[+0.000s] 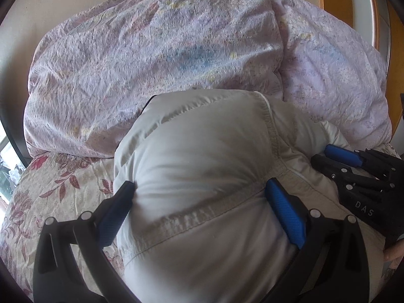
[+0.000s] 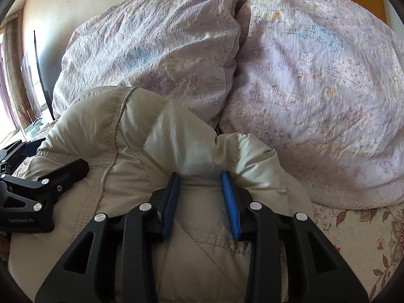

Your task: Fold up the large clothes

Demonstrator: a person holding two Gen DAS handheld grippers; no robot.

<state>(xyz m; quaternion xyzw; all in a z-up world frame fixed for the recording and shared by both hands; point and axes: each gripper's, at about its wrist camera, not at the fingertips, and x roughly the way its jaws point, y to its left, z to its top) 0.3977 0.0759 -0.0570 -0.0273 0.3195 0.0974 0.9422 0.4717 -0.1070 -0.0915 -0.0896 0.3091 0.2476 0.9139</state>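
A puffy cream padded jacket [image 1: 202, 156] lies bunched on the bed, and it also shows in the right wrist view [image 2: 131, 139]. My left gripper [image 1: 199, 189] stands wide, its blue pads pressed against both sides of a thick roll of the jacket. My right gripper [image 2: 200, 176] is narrower, its blue pads [image 2: 228, 197] closed on a fold of the jacket. The right gripper shows at the right edge of the left wrist view [image 1: 353, 166]. The left gripper shows at the left of the right wrist view [image 2: 50, 176].
Two large lilac floral pillows [image 1: 151, 58] [image 2: 315, 96] are piled behind the jacket. A floral bedsheet [image 1: 50, 197] covers the bed. A window [image 2: 15, 96] is at the left, a beige wall [image 2: 63, 7] behind, and orange wood [image 1: 335, 0] at the far right.
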